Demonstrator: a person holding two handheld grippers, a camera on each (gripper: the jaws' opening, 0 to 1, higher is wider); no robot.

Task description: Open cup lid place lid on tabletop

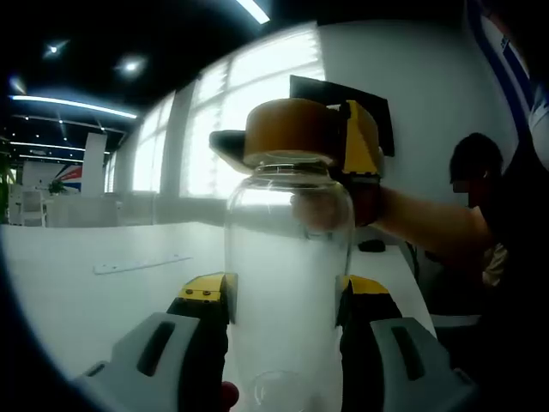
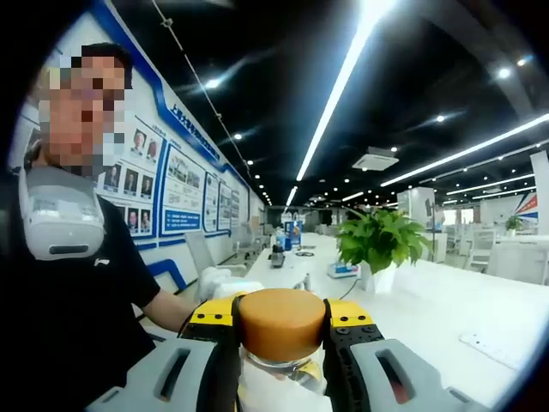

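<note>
The white tabletop [image 1: 103, 283] spreads from nine o'clock across my left gripper view, and in my right gripper view it runs away past three o'clock, where a potted green plant [image 2: 382, 240] stands on it at about two o'clock from the centre.

The clear glass cup [image 1: 287, 283] stands upright at the centre of my left gripper view, rising from six o'clock up to about twelve. My left gripper [image 1: 287, 300] holds it: the two yellow-tipped jaws press against the glass on either side, low on its body.

The tan lid [image 1: 287, 129] sits on the cup's mouth at twelve o'clock in that view, still on the cup and not on the tabletop. My right gripper [image 1: 356, 142] reaches in from three o'clock and is at the lid, with one yellow jaw against the lid's right side. My hand [image 1: 322, 210] shows through the glass just below.

In my right gripper view the lid [image 2: 281, 322] is at six o'clock, seated between my right gripper's [image 2: 281, 324] yellow-tipped jaws, which are closed narrow on it from both sides. The glass rim of the cup [image 2: 279, 365] shows just beneath it.
</note>
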